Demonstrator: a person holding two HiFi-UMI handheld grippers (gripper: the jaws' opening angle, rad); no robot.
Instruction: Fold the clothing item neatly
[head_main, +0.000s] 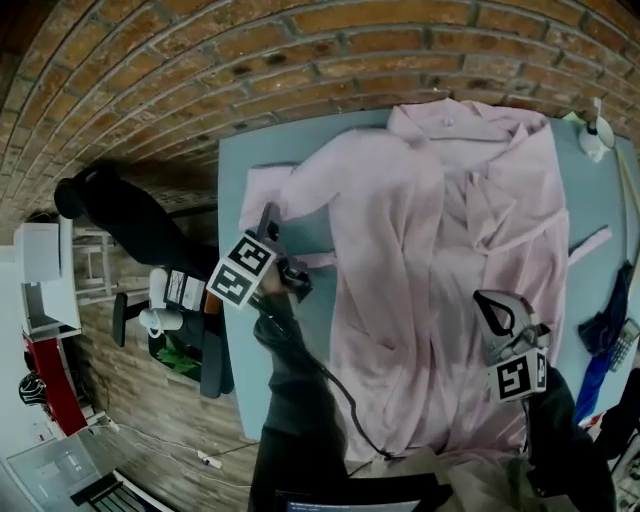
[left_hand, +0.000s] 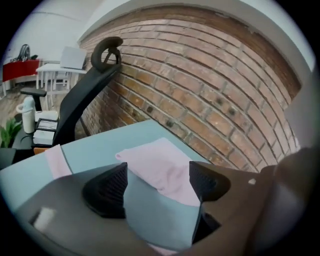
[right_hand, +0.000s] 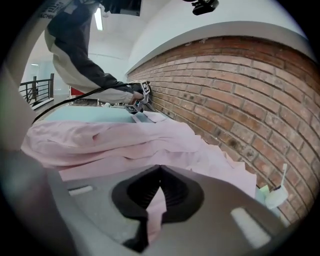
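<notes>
The pink garment (head_main: 400, 260) lies rumpled across the teal bench (head_main: 240, 160), folding seemingly just begun: the right tongs (right_hand: 159, 186) pinch its fabric while the left tongs (left_hand: 157, 184) gape wide over the sleeve (left_hand: 160, 165), probably the next grip, with a black chair (left_hand: 85, 97) standing clear beyond

Soft, even indoor light; I find faint shadows. Brick wall (head_main: 300, 40) bows at edges; gripper views dark-cornered; my left gripper (left_hand: 157, 184) blurs near lens.
</notes>
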